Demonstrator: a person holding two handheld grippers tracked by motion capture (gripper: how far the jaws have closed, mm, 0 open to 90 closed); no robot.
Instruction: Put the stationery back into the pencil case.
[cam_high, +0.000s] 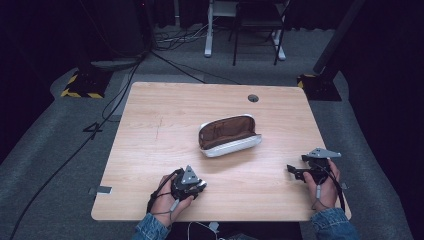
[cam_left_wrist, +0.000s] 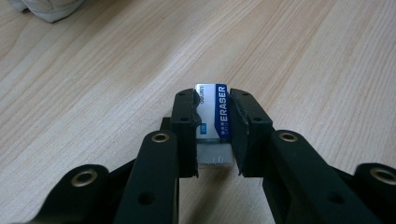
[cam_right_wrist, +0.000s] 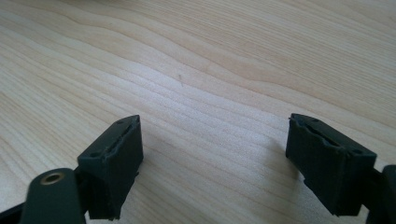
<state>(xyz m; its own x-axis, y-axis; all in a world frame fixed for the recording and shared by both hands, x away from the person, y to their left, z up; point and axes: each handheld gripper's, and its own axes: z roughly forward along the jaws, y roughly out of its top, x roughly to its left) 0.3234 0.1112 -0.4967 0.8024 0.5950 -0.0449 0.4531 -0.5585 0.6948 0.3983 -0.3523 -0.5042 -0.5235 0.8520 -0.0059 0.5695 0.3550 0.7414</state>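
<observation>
Seemingly rubbery block eraser (cam_left_wrist: 215, 122) with glossy sleeve, pinched by left gripper (cam_left_wrist: 213, 133), woodgrain table (cam_left_wrist: 93, 84)

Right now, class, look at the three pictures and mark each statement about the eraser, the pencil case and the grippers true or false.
1. The left gripper is shut on the eraser. True.
2. The pencil case is zipped shut. False: it lies open, showing its brown lining.
3. The right gripper holds a pencil. False: its jaws stand open over bare table.
4. The eraser's sleeve reads "ERASER". True.
5. The eraser lies inside the pencil case. False: it is outside it, on the table.
</observation>
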